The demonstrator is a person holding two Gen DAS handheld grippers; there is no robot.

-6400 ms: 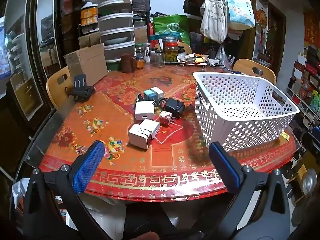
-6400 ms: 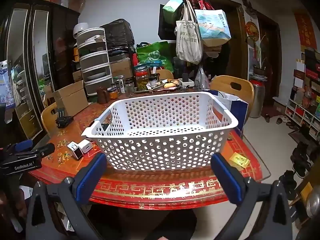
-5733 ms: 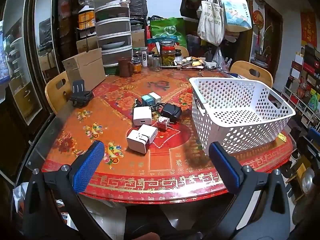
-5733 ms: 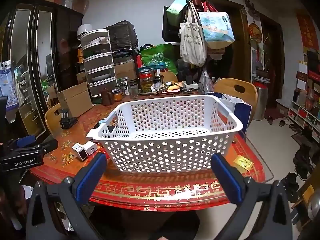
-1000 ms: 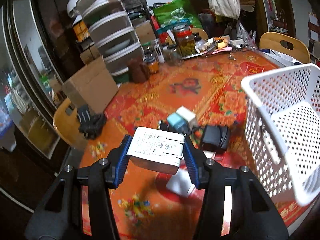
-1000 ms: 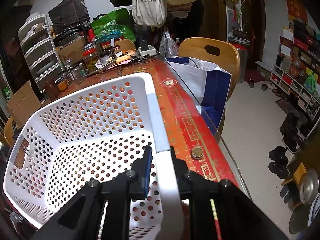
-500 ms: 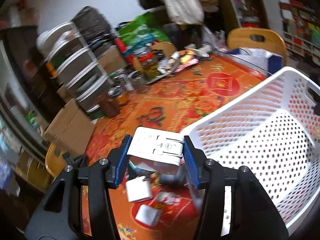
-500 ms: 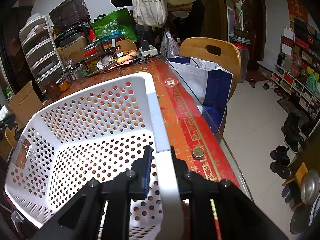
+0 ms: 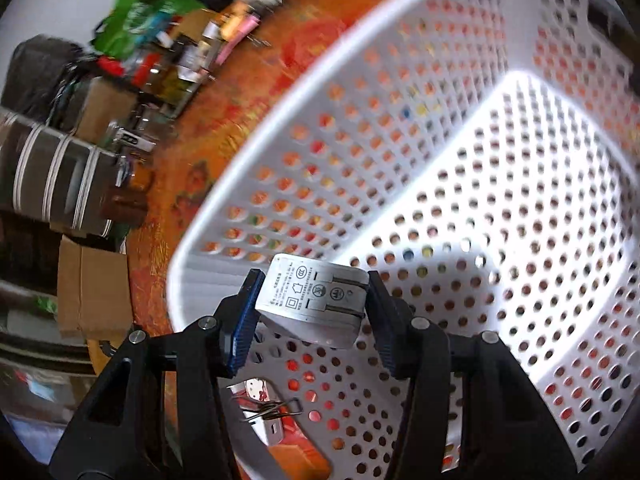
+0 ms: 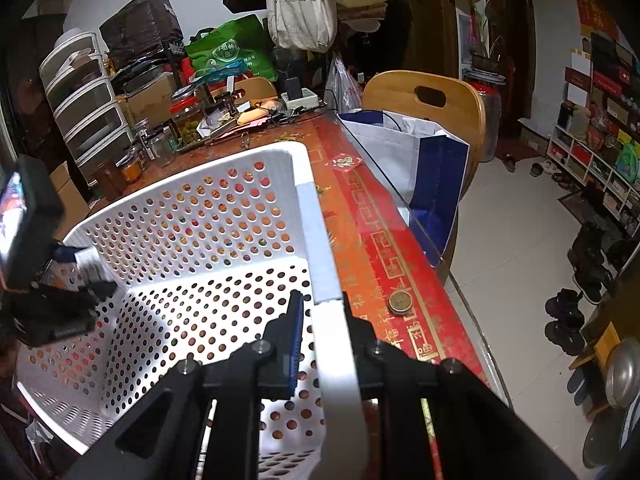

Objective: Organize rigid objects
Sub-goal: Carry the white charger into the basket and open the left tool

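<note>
Here, the left gripper (image 9: 314, 312) clamps a white plug-in charger (image 9: 316, 300) between its blue pads, held above the inside of a white perforated basket (image 9: 460, 160) (printed label and folded prongs face the camera). The right gripper (image 10: 320, 320) is closed tight on the basket's near rim. The basket sits on a red patterned table (image 10: 376, 240), a coin (image 10: 400, 303) lying just beside it.

The perforated white plastic basket (image 9: 400, 128) shows rows of round holes with red and orange colour behind them. The square white plastic charger (image 9: 314, 300) bears grey printed marks. The black fingers (image 9: 244, 316) carry ribbed blue pads. The counter (image 10: 380, 240) is red with gold fret borders and floral motifs.
</note>
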